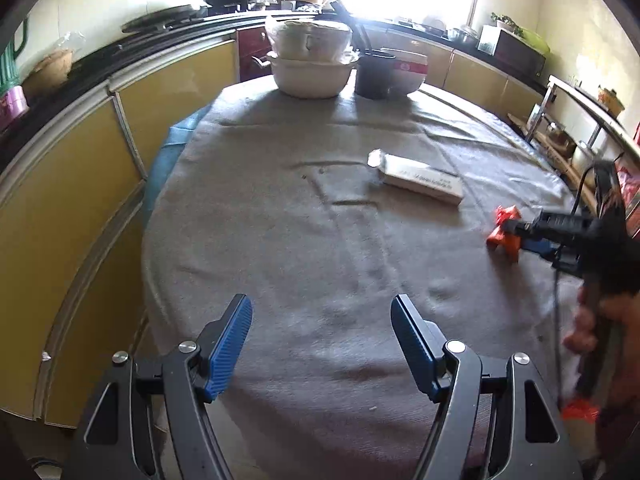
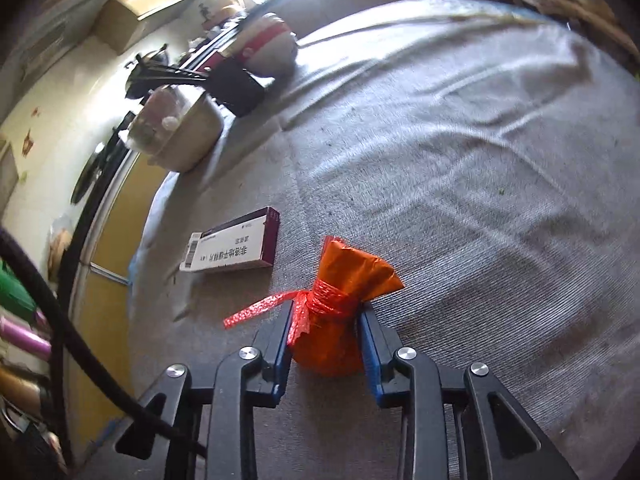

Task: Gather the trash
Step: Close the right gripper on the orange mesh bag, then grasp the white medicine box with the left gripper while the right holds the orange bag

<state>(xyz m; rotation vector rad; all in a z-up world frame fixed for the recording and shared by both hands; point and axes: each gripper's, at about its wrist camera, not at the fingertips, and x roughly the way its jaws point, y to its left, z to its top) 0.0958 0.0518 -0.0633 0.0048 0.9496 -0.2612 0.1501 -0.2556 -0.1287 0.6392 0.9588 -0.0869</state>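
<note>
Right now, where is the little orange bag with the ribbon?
The orange bag sits on the grey tablecloth between the right gripper fingers, just right of the flat medicine box. In the left wrist view it is far right.

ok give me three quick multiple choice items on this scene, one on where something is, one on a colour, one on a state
1. Where does the flat box lie?
A. on the grey cloth
B. on the kitchen counter
C. inside the white pot

2. What colour is the small tied pouch?
A. green
B. orange-red
C. white

3. How is the left claw?
A. shut on the box
B. shut on the pouch
C. open, holding nothing

Answers:
1 A, the box rests flat on the cloth-covered table.
2 B, its foil and ribbon are orange-red.
3 C, its blue pads stand wide apart over bare cloth, while the right claw has the pouch between its pads.
</note>
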